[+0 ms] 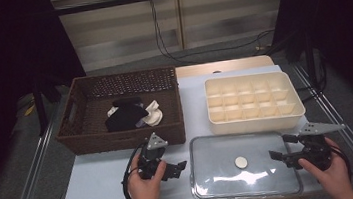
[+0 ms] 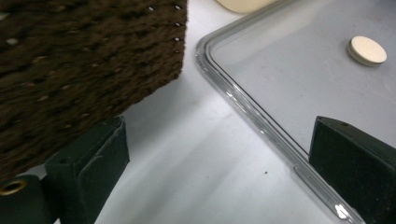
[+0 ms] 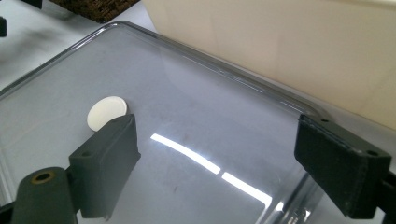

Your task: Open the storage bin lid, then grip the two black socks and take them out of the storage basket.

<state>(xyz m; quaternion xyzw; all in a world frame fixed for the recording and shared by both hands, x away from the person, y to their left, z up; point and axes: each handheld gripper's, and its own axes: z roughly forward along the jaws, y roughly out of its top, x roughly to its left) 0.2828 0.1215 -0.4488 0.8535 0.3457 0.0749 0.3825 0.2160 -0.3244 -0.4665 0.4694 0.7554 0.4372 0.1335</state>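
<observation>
- The clear lid [image 1: 245, 164] lies flat on the white surface [image 1: 98, 184] at the person's edge, long axis running left to right, with a small round white knob [image 1: 241, 162] at its centre.
- The left tongs [image 1: 172, 170] hang just off the lid's left short edge, jaws apart with nothing between them; in the left gripper view the lid's rim [image 2: 261, 126] runs past the right-hand jaw.
- The right tongs [image 1: 282, 157] sit over the lid's right end, jaws apart and clamped on nothing; the right gripper view looks across the lid [image 3: 196, 140] toward the knob [image 3: 107, 112].
- So the lid lies between the two tongs, one at each short end; the right looks slightly nearer, already above the lid.
- Beyond the lid's far long edge stands the cream divided box [image 1: 251, 102], empty, which I judge the lid belongs to.
- Beyond the lid's left corner sits the brown wicker basket [image 1: 83, 135] holding black and white cloth items [image 1: 133, 113].
</observation>
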